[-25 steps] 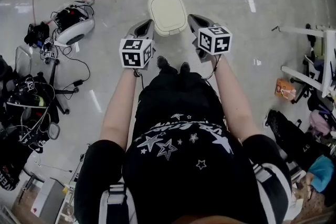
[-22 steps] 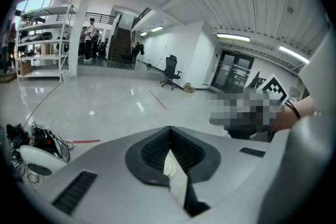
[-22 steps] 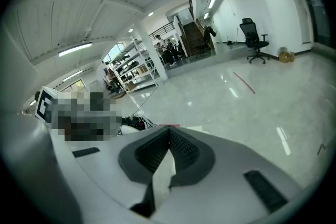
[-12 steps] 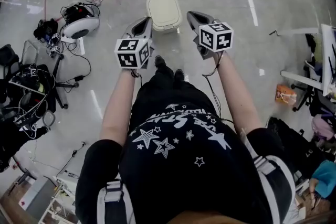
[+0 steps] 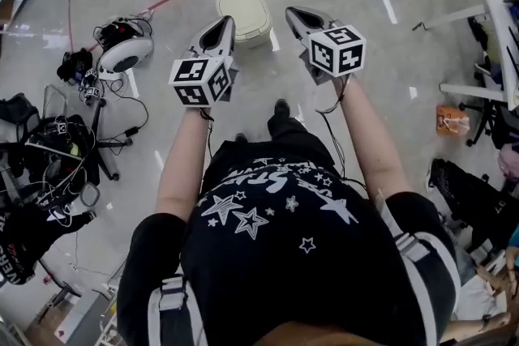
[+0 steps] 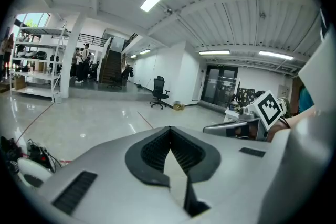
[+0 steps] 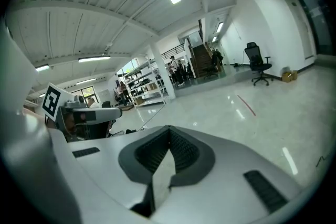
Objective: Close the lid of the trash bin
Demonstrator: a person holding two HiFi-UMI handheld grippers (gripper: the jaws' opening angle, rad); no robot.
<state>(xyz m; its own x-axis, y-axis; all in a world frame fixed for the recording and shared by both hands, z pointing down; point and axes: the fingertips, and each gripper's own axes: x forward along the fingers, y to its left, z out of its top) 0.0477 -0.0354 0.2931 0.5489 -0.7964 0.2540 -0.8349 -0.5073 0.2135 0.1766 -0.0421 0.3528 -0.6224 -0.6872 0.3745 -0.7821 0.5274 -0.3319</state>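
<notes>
The cream trash bin (image 5: 243, 10) stands on the glossy floor ahead of the person's feet, its lid lying flat on top. My left gripper (image 5: 225, 22) hangs in the air just left of and nearer than the bin, jaws shut on nothing. On the other side, my right gripper (image 5: 293, 13) is also shut and empty. Neither touches the bin. In the left gripper view my left gripper (image 6: 169, 128) points level across the hall, and in the right gripper view my right gripper (image 7: 169, 128) does the same. The bin shows in neither gripper view.
A white round device (image 5: 126, 53) with cables lies on the floor to the left, and black gear (image 5: 49, 166) is piled nearer. An orange packet (image 5: 452, 120) and a white frame (image 5: 495, 20) are at the right. An office chair (image 6: 159, 93) and shelves (image 6: 39, 60) stand far off.
The person has stepped back from the bin, which now sits farther away and higher in view. Both grippers have drawn back with the person and stayed shut.
</notes>
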